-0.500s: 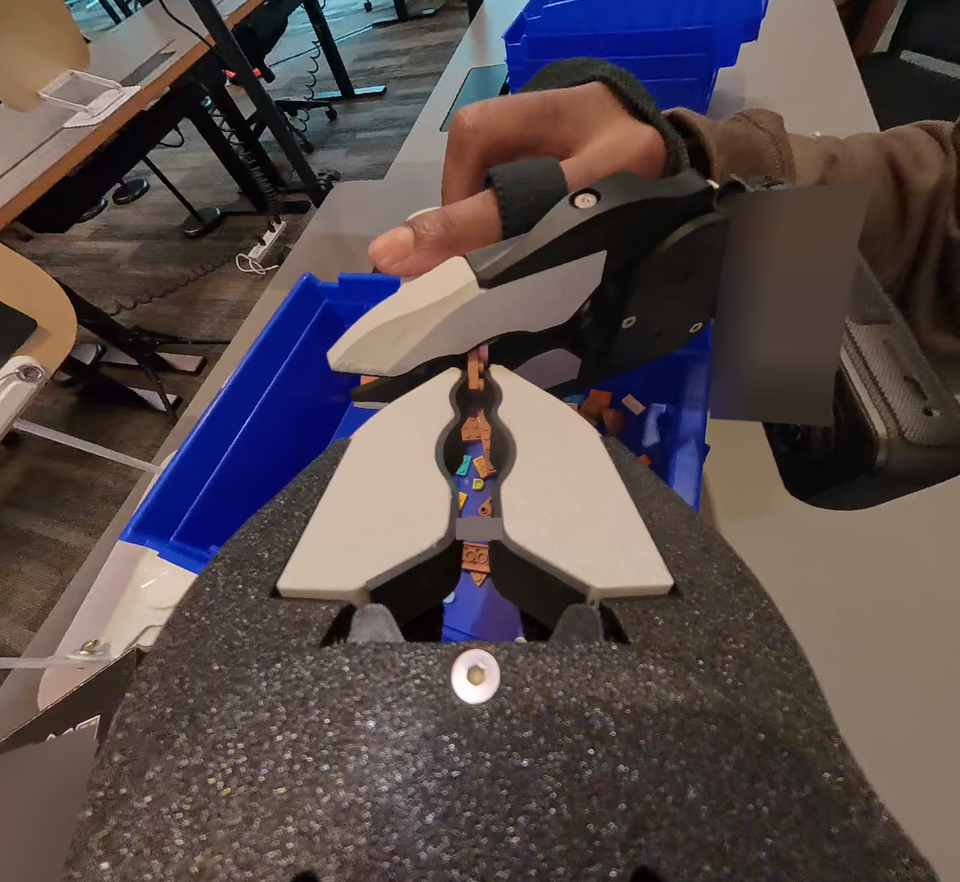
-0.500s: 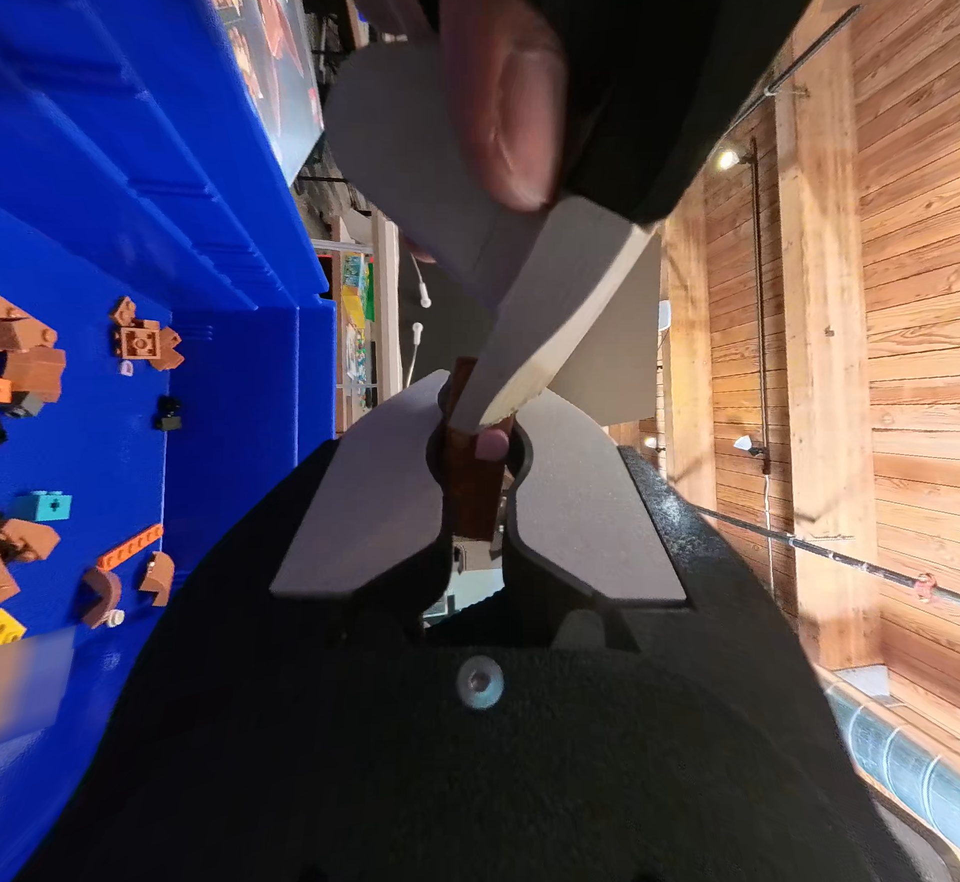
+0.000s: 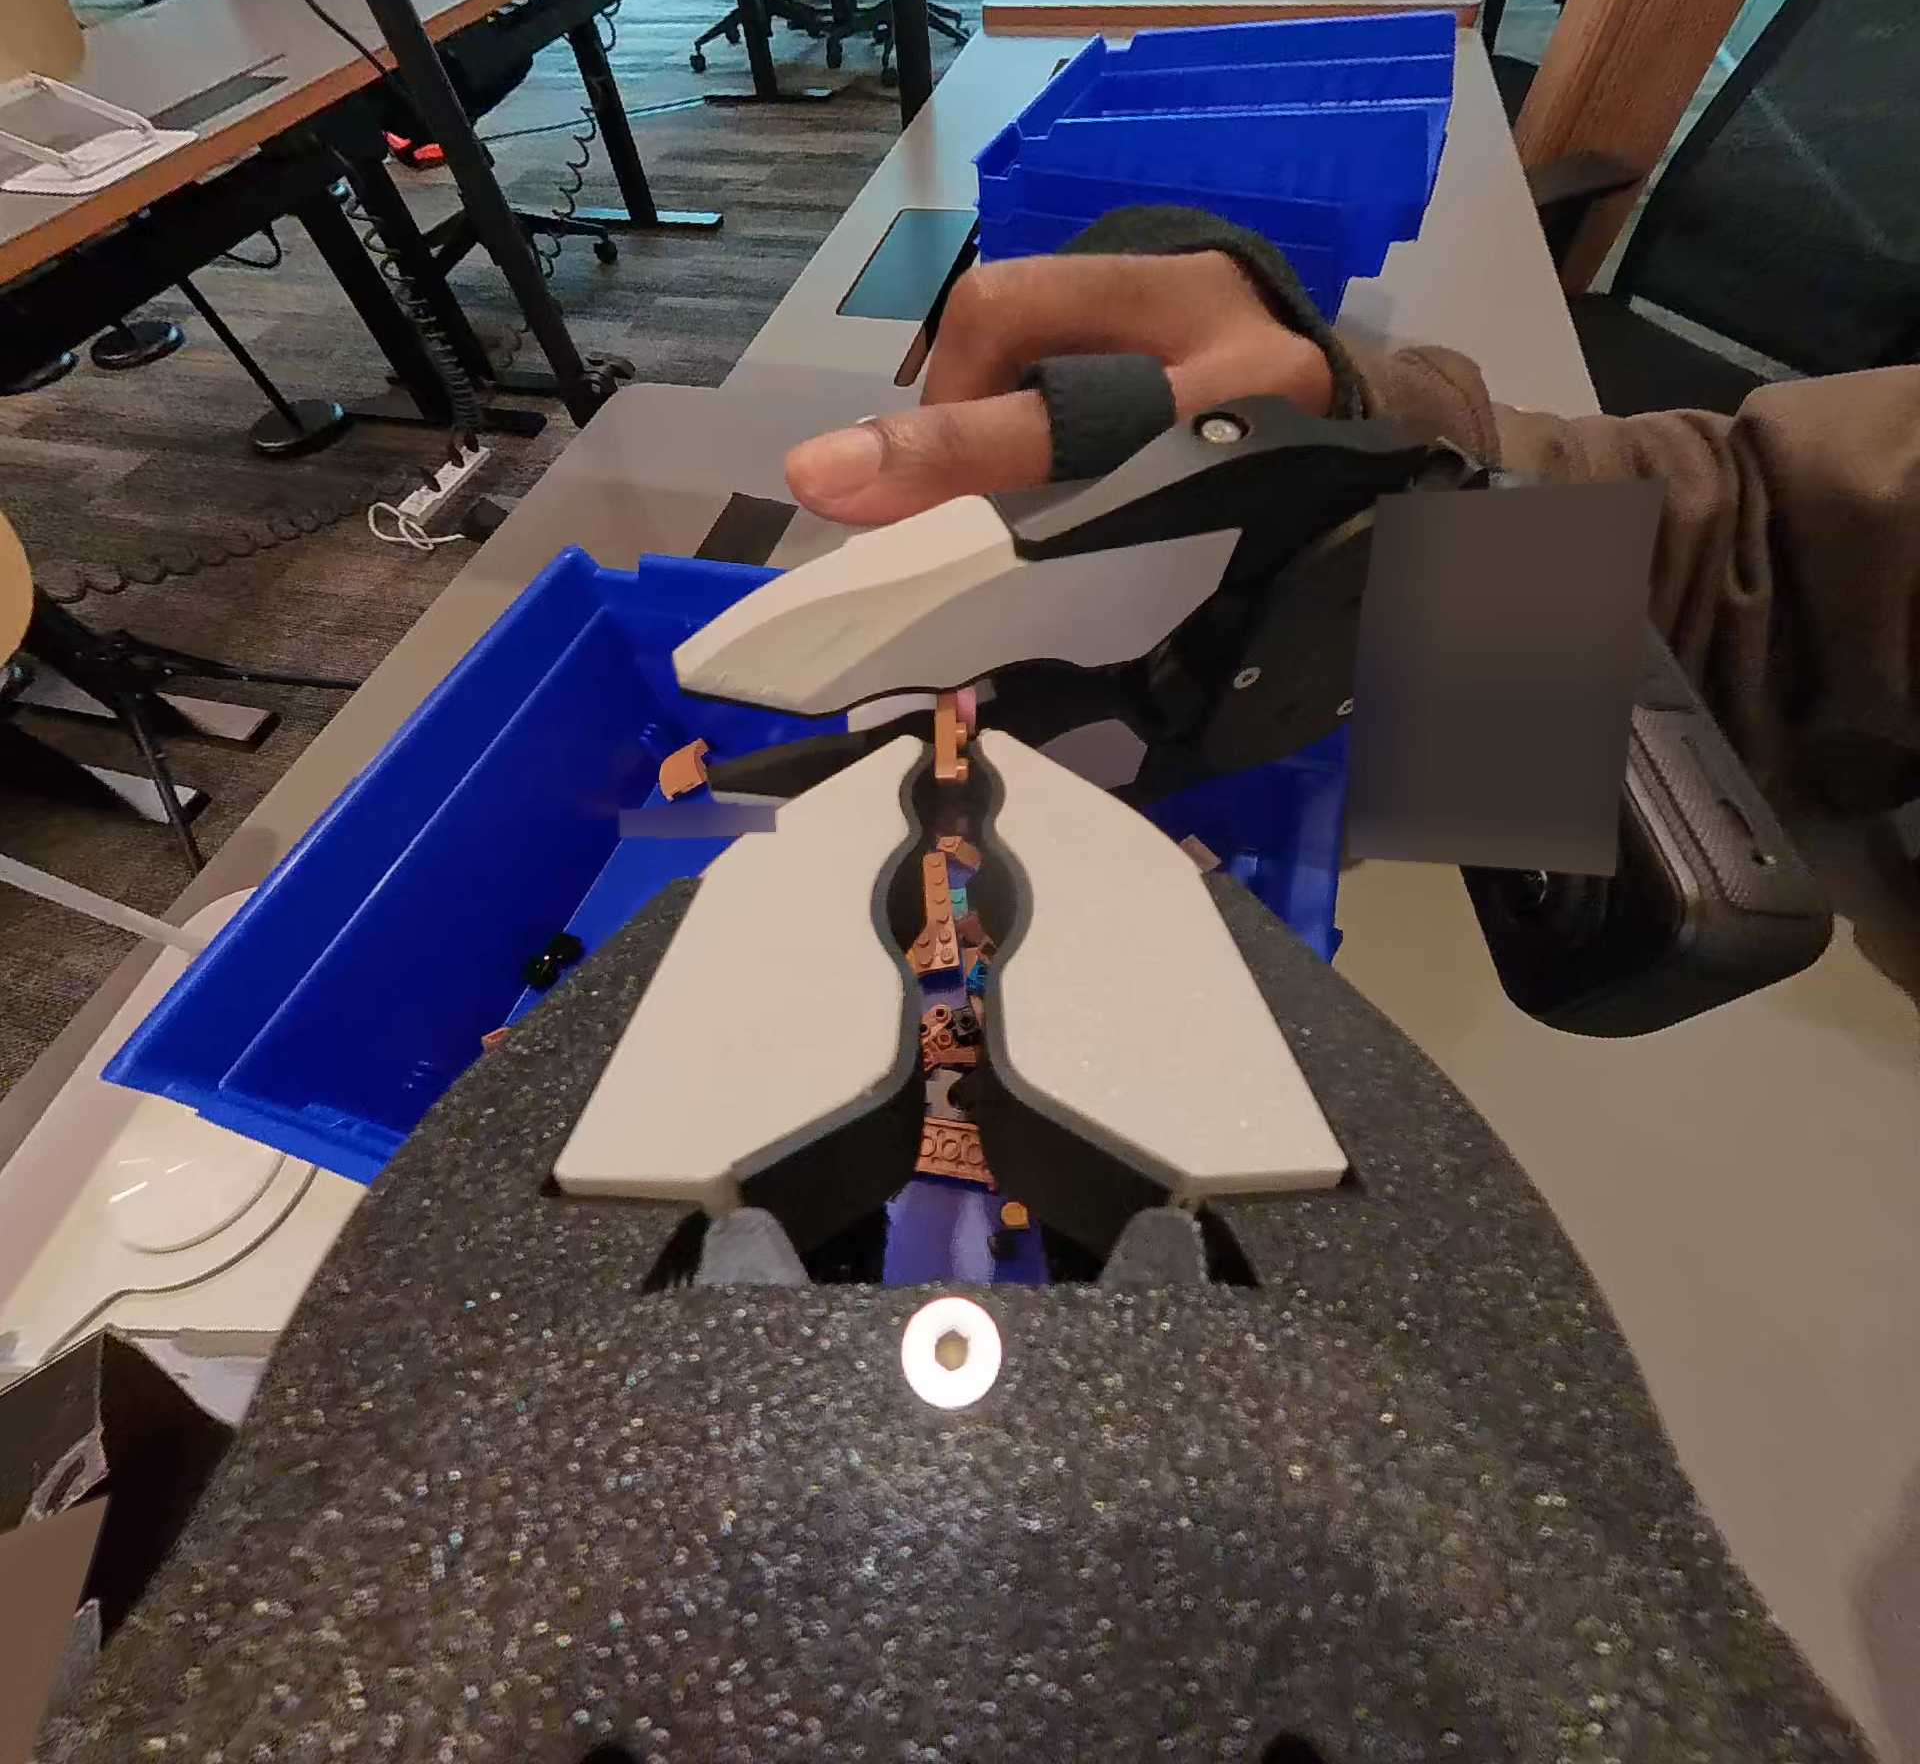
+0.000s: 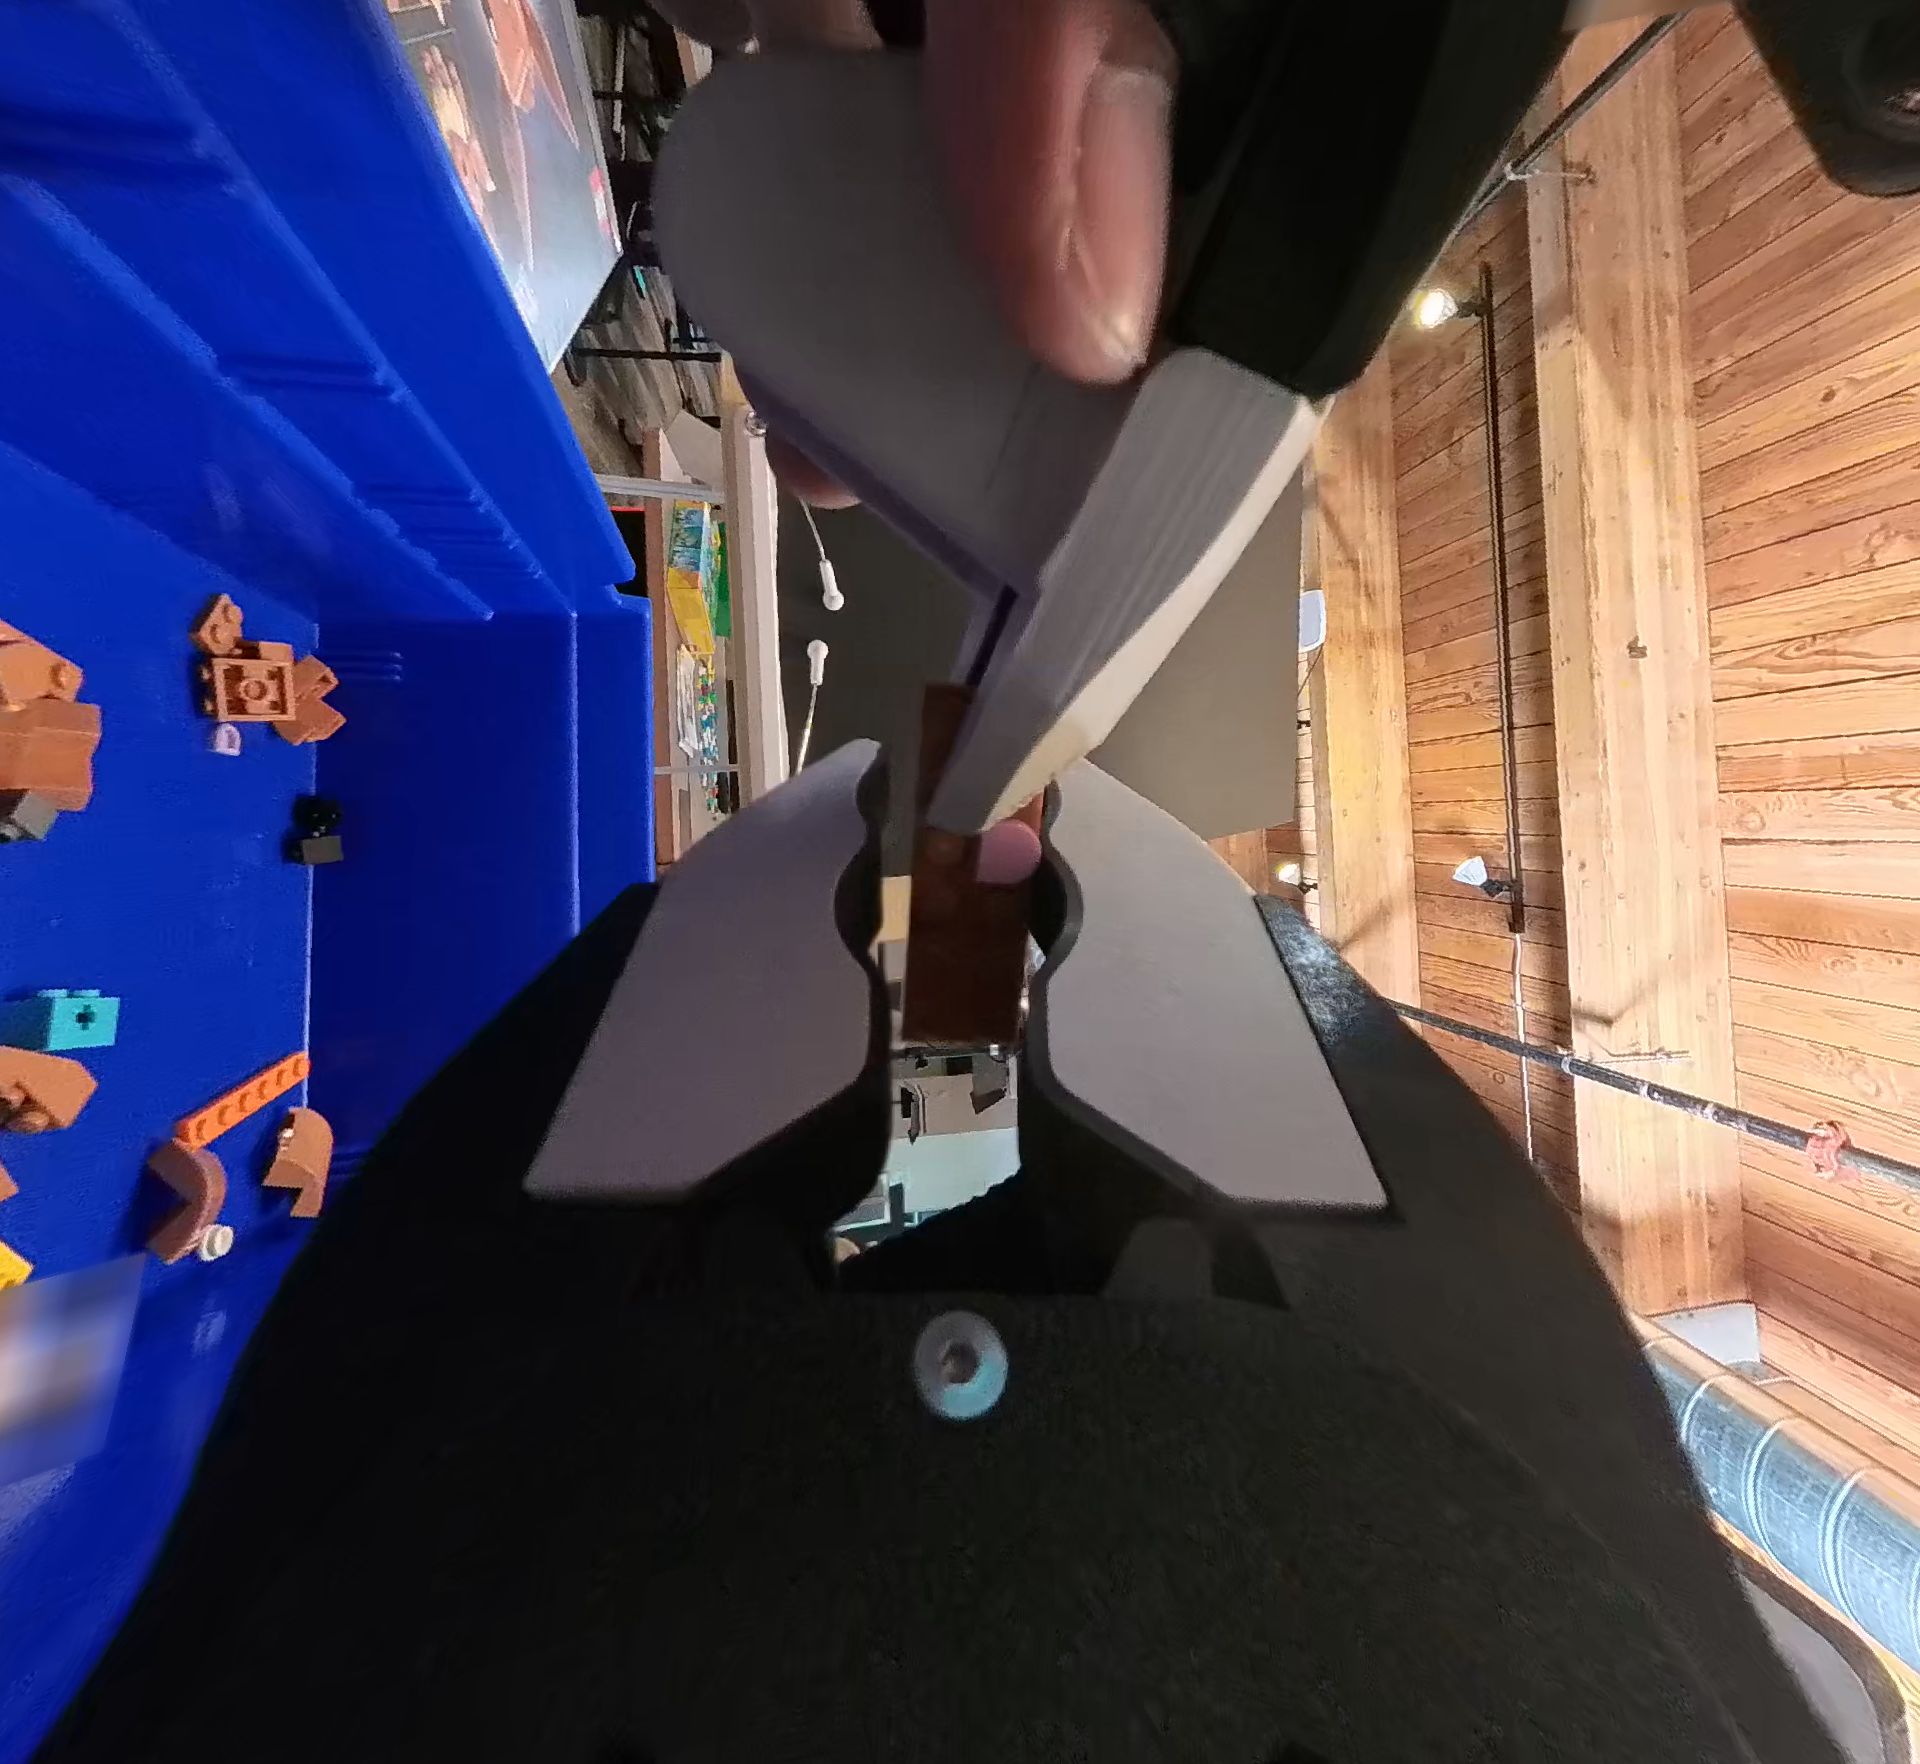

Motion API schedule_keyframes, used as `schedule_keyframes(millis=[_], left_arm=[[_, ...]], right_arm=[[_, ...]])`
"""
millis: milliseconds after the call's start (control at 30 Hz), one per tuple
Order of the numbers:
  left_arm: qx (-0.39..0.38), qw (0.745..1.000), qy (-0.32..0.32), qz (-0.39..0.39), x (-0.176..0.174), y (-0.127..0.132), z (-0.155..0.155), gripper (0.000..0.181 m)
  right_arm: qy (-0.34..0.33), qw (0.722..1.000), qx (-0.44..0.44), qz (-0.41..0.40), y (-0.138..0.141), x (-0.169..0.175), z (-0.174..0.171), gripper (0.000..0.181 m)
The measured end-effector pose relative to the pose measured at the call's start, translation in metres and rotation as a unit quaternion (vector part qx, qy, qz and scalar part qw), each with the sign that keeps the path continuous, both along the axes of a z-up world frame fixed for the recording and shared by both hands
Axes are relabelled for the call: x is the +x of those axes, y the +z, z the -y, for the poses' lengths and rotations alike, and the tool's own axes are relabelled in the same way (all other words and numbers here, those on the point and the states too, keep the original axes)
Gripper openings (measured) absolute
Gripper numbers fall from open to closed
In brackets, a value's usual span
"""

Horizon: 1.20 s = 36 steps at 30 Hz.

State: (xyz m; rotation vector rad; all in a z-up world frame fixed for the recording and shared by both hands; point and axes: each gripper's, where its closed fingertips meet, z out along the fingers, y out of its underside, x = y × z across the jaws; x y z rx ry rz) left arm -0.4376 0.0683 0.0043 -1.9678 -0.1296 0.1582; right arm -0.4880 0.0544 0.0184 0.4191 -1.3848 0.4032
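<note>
My left gripper (image 3: 951,753) is shut on a small brown plate (image 3: 948,746) and holds it upright above the blue bin (image 3: 416,883). A tiny pink piece (image 3: 968,701) sits against the plate. In the right wrist view the left gripper (image 4: 977,779) comes in from above and pinches the plate's (image 4: 961,945) far end. My right gripper (image 4: 966,769) flanks the plate's near part, with a thin gap on its left side and the pink piece (image 4: 1010,852) toward its right finger. In the left wrist view the right gripper (image 3: 717,727) reaches in from the right, held by a hand.
The blue bin (image 4: 436,779) holds several loose bricks (image 4: 255,686), mostly brown and orange. A stack of blue bins (image 3: 1226,145) stands farther along the grey table (image 3: 1558,1299). A black case (image 3: 1662,935) lies at the right, and a clear plastic lid (image 3: 197,1184) at the left. About 5 centimeters separates my left fingertips from my right. It is some 30 centimeters from my right tips to the clear plastic lid (image 3: 197,1184).
My right gripper's fingers have spread slightly apart around the brown plate. My left gripper stays shut on the plate. Both grippers are a little higher over the bin.
</note>
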Motion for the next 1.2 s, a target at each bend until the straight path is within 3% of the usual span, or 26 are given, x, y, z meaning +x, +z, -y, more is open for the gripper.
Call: schedule_keyframes(millis=[100, 933, 1033, 1200], left_arm=[[-0.005, 1.000, 0.006, -0.008, -0.002, 0.000, 0.001, 0.005], [-0.001, 1.000, 0.003, 0.004, 0.001, 0.000, -0.001, 0.005], [0.012, 0.999, -0.006, 0.031, 0.003, -0.001, -0.003, 0.005], [0.058, 0.992, -0.015, 0.108, 0.002, 0.001, -0.005, 0.005]], right_arm=[[-0.006, 1.000, 0.003, 0.007, -0.003, -0.002, 0.000, 0.031], [-0.015, 1.000, -0.001, -0.007, -0.002, -0.003, 0.001, 0.030], [-0.015, 1.000, -0.010, -0.015, 0.003, -0.001, 0.000, 0.015], [-0.019, 1.000, -0.012, -0.013, 0.004, -0.002, -0.003, 0.012]])
